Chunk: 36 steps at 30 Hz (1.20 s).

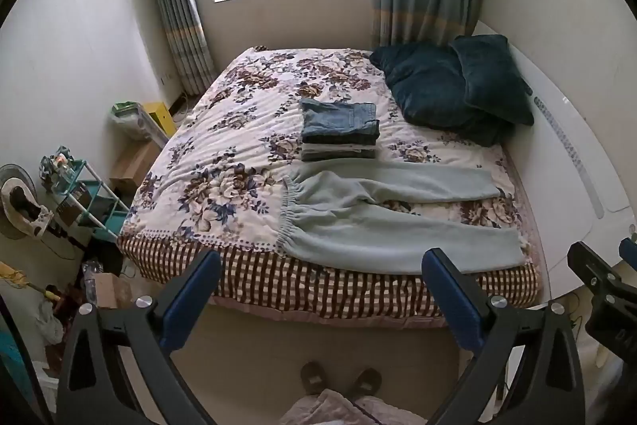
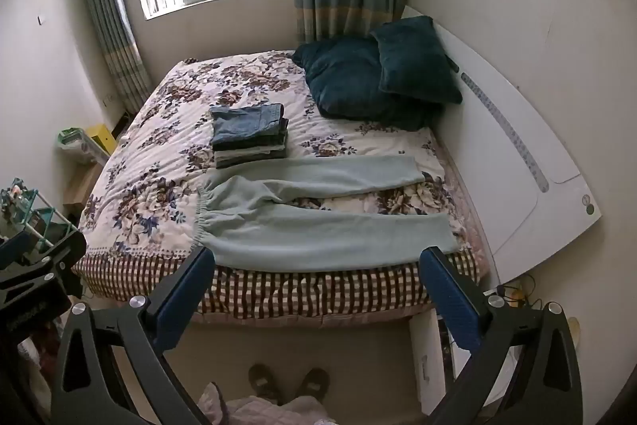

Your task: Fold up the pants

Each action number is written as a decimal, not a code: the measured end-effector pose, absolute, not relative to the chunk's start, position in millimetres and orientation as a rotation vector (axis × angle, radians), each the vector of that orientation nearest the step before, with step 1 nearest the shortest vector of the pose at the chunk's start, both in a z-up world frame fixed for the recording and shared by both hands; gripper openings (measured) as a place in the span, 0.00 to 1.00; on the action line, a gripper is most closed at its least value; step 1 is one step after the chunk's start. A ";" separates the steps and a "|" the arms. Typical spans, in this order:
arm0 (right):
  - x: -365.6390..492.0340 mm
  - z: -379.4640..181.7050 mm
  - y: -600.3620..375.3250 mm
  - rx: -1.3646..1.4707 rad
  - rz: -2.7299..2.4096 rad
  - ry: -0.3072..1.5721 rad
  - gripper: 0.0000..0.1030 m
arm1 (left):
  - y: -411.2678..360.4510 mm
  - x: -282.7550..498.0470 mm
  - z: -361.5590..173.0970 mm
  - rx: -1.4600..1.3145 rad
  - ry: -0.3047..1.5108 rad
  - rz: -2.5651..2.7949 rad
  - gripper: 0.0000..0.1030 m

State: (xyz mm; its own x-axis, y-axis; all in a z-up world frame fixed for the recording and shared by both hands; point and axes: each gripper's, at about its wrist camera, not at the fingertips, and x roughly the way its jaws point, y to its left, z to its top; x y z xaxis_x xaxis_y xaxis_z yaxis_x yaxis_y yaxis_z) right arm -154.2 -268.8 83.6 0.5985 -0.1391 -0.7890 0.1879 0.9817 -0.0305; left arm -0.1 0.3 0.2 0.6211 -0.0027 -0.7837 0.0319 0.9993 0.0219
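Folding hasn't started yet: the pale green pants (image 1: 382, 222) lie flat across the near edge of the bed (image 1: 318, 289), legs splayed apart, waistband to the left. Both the left gripper (image 1: 320, 261) and right gripper (image 2: 316, 259) hover wide open, holding nothing. Next move, I'd guess, is laying one leg over the other (far cuff's hard to make out).

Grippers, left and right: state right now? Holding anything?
Left gripper: jaws open, holding nothing, short of the pale green pants.
Right gripper: jaws open, holding nothing.
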 end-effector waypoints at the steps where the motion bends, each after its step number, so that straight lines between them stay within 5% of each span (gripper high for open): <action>1: -154.0 83.8 -268.9 0.061 -0.186 0.909 1.00 | -0.1 0.1 0.0 0.044 0.906 -0.016 1.00; 36: -149.0 90.4 -274.0 0.090 -0.180 0.899 1.00 | -22.8 10.1 17.8 0.074 0.867 -0.028 1.00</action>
State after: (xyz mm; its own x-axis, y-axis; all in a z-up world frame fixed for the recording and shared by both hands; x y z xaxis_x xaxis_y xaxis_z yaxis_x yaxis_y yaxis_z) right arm -149.0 -274.0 90.4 0.6087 -0.1175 -0.7846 0.1930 0.9812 0.0029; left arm 10.1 -22.8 17.8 0.6469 0.0057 -0.7625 0.0541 0.9971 0.0534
